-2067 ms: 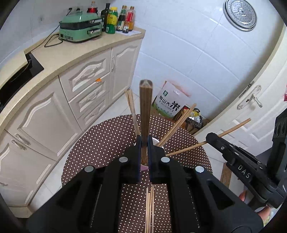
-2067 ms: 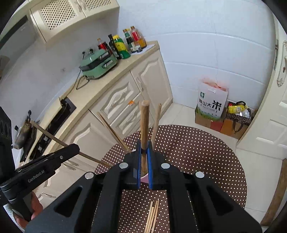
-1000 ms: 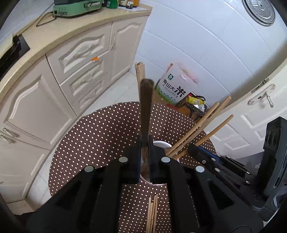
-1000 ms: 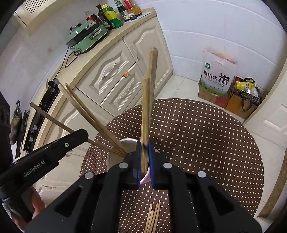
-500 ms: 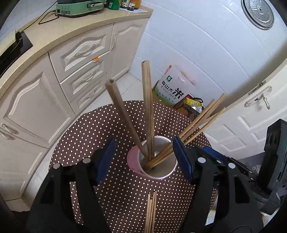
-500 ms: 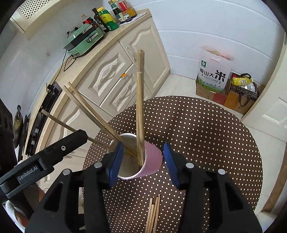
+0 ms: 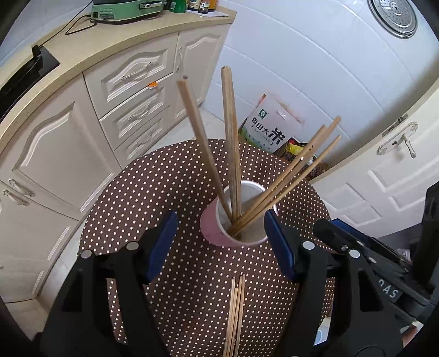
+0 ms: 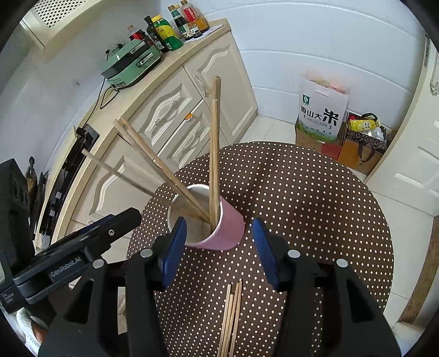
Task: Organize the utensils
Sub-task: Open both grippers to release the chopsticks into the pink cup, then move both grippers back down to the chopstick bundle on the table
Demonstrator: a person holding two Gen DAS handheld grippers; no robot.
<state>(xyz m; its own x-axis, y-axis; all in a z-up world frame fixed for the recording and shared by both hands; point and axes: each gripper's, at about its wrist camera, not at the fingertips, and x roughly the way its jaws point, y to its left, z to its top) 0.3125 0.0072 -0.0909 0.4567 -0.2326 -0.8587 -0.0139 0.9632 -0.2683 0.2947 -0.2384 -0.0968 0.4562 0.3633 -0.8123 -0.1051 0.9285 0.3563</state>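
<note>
Wooden chopsticks (image 7: pixel 233 153) are stood in the pink cup (image 7: pixel 216 233) between the wide, empty left gripper (image 7: pixel 222 241) and right gripper (image 8: pixel 218 247); a loose bundle (image 8: pixel 231 315) below remains ungathered.

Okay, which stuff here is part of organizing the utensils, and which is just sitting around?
Job:
cup
chopsticks in cup
loose chopsticks on table
left gripper, jaws open
right gripper, jaws open

Lying about:
rice bag
bottles
green cooker
steamer lid

pink cup (image 7: pixel 211 232) | brown tablecloth (image 7: pixel 178 186) (white dots) | tan chopsticks (image 7: pixel 231 153)
</note>
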